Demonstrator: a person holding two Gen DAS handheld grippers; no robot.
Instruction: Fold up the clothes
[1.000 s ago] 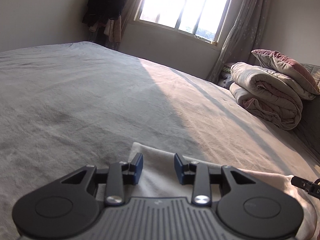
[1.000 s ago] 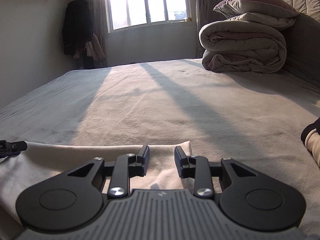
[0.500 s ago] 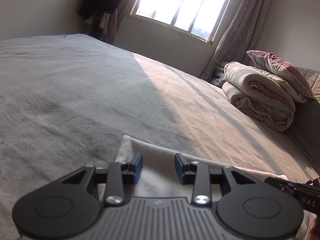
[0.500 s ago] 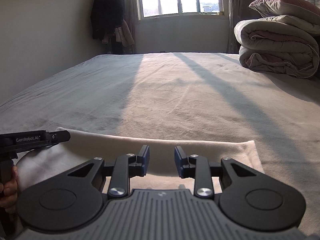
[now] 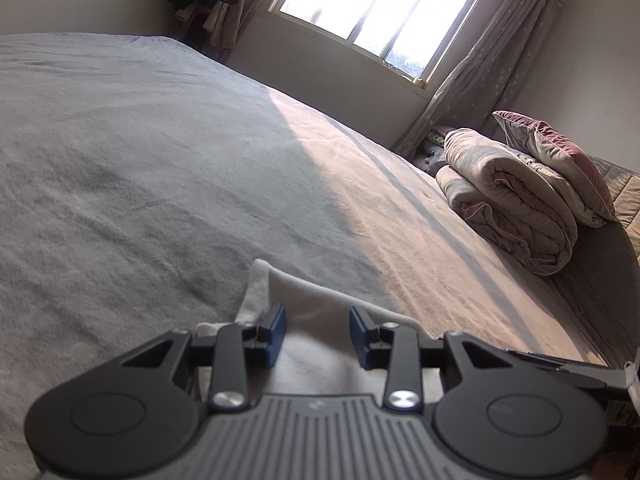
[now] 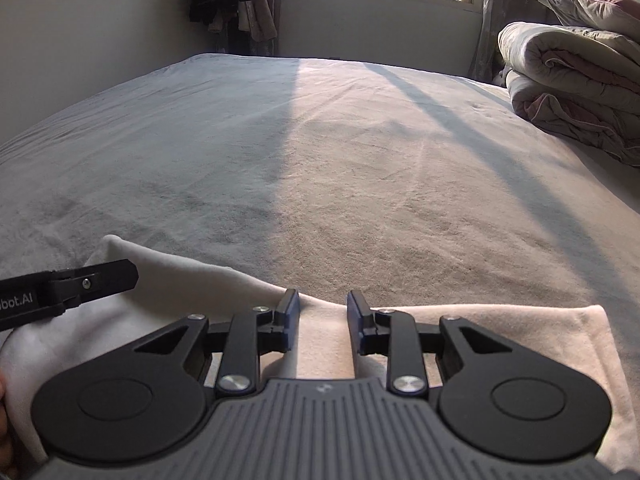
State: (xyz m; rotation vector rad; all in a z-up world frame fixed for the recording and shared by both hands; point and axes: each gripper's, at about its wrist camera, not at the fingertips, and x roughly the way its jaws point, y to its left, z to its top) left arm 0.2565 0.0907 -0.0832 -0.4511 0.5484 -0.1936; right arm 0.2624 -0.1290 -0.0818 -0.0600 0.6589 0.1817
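Nearest in each wrist view, a pale folded garment [image 6: 328,336] lies flat on the bed [image 6: 360,168] right under both tools. Its long axis runs across the right wrist view, from the corner beside the left gripper [image 5: 317,330] over to the free squared end at the right [image 6: 596,320]. The right gripper [image 6: 323,316] hangs over the middle of that strip; its jaws are closing, with cloth showing in the gap below them, but the pads do not press on it. The left gripper sits at the garment's left end, jaws parted with a clear gap, cloth beneath and nothing pinched; its finger tip [image 6: 116,274] pokes into the right wrist view over that same end. So the left hand is nearer the left corner and the right hand nearer the middle and right end, which suggests the next fold runs along the long axis. Farther off, the bed stretches bare to a rolled duvet [image 6: 568,92] and the window [image 5: 372,4].
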